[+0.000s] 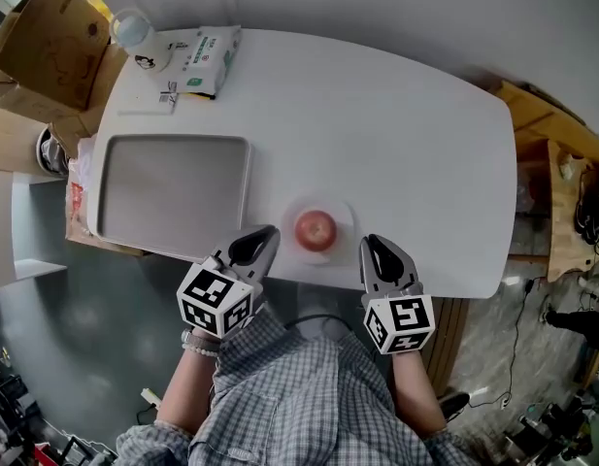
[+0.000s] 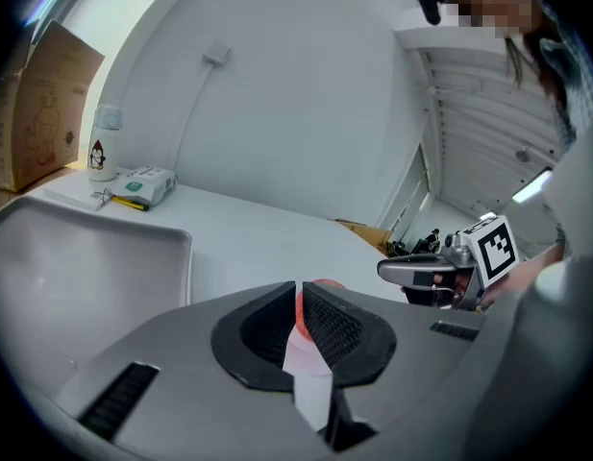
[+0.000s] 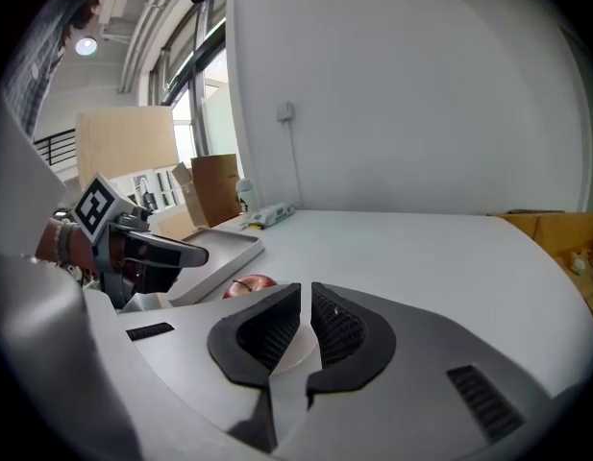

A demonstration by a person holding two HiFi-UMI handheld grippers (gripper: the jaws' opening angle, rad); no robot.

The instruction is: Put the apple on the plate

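Observation:
A red apple (image 1: 316, 230) sits on a small white plate (image 1: 346, 212) near the front edge of the white table (image 1: 396, 144). My left gripper (image 1: 265, 238) is just left of the plate, shut and empty. My right gripper (image 1: 374, 248) is just right of it, also shut with nothing in it. In the left gripper view only a sliver of the apple (image 2: 325, 283) shows over the shut jaws, with the right gripper (image 2: 421, 272) beyond. The right gripper view shows the apple (image 3: 248, 285) to the left of its jaws and the left gripper (image 3: 166, 253) behind it.
A grey tray (image 1: 173, 192) lies on the table's left side. At the far left corner are a wipes packet (image 1: 207, 56) and a small bottle (image 1: 132, 29). Cardboard boxes (image 1: 56, 37) stand beyond the left end, wooden shelving (image 1: 547, 153) at the right.

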